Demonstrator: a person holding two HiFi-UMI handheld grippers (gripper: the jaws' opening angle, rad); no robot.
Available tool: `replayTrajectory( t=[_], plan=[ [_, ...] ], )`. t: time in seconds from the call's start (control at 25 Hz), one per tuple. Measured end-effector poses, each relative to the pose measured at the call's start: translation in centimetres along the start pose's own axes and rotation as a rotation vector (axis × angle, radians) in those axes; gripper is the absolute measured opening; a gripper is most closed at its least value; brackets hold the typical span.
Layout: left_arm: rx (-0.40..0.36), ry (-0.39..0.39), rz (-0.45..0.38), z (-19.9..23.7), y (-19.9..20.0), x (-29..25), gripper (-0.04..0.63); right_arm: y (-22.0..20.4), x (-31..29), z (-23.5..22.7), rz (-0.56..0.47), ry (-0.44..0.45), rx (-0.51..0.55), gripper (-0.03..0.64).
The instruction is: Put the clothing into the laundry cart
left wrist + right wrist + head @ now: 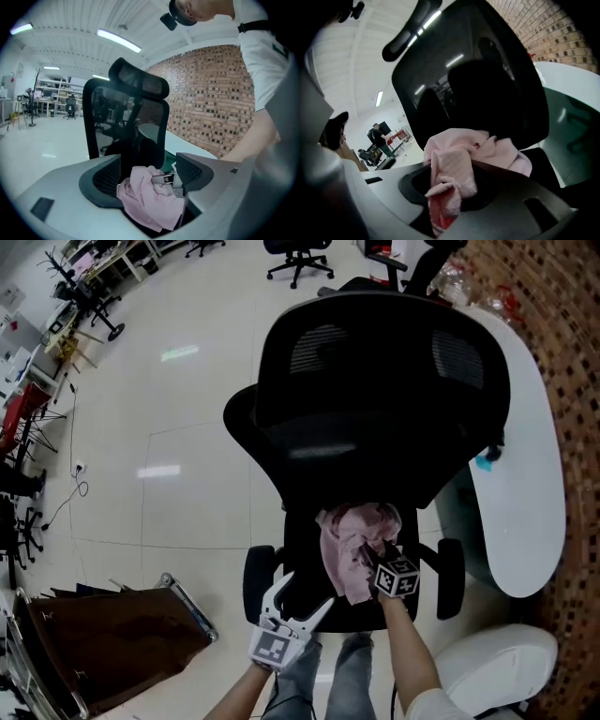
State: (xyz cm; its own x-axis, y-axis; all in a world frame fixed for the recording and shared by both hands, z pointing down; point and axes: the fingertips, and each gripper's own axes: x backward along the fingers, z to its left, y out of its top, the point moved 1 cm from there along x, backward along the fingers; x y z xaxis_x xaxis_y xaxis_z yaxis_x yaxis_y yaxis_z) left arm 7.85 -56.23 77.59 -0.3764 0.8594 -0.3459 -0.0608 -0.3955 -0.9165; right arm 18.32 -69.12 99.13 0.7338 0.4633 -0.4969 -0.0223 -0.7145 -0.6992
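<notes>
Head view looks down on a black office chair [375, 381] with a crumpled pink garment [352, 531] lying on its seat [305, 549], near the front edge. The right hand-held gripper [373, 557] reaches in from below. The right gripper view shows its jaws clamped together on a fold of the garment, with cloth bunched between them and the loose end hanging down on the near side. The rest of the cloth lies heaped on the seat, so nothing looks lifted clear yet.

The left hand-held gripper [307, 592] sits just beside the seat's front edge. Its jaws stand apart and hold nothing. In the left gripper view the garment lies beyond them rather than pinched.

The laundry cart [112, 643], a brown fabric bin on a metal frame, stands on the floor [187, 427] to the person's left, well apart from the chair. A white bench [520, 474] runs along the right.

By my reading the task is at its start. The grasp is made, but lifting the garment, carrying it leftward and dropping it into the cart are all still to do.
</notes>
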Motion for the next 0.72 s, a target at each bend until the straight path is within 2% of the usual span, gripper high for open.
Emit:
replayTrajectory(
  t=[0.16, 0.36, 0.52, 0.72],
  plan=[
    [0.007, -0.003, -0.061, -0.9, 4.4, 1.8, 0.365, 6.9, 8.0, 5.2, -0.145, 0.020, 0.011, 0.129],
    [-0.006, 0.030, -0.190, -1.5, 12.4, 5.1, 0.365, 16.8, 17.4, 12.3, -0.339, 0.070, 0.048, 0.129],
    [-0.073, 0.087, -0.250, -1.9, 17.7, 8.6, 0.365, 23.3, 24.6, 19.1, -0.466, 0.120, 0.095, 0.129],
    [-0.121, 0.137, -0.370, -3.1, 24.4, 13.1, 0.365, 30.2, 32.1, 26.0, -0.618, 0.167, 0.184, 0.129]
  ],
)
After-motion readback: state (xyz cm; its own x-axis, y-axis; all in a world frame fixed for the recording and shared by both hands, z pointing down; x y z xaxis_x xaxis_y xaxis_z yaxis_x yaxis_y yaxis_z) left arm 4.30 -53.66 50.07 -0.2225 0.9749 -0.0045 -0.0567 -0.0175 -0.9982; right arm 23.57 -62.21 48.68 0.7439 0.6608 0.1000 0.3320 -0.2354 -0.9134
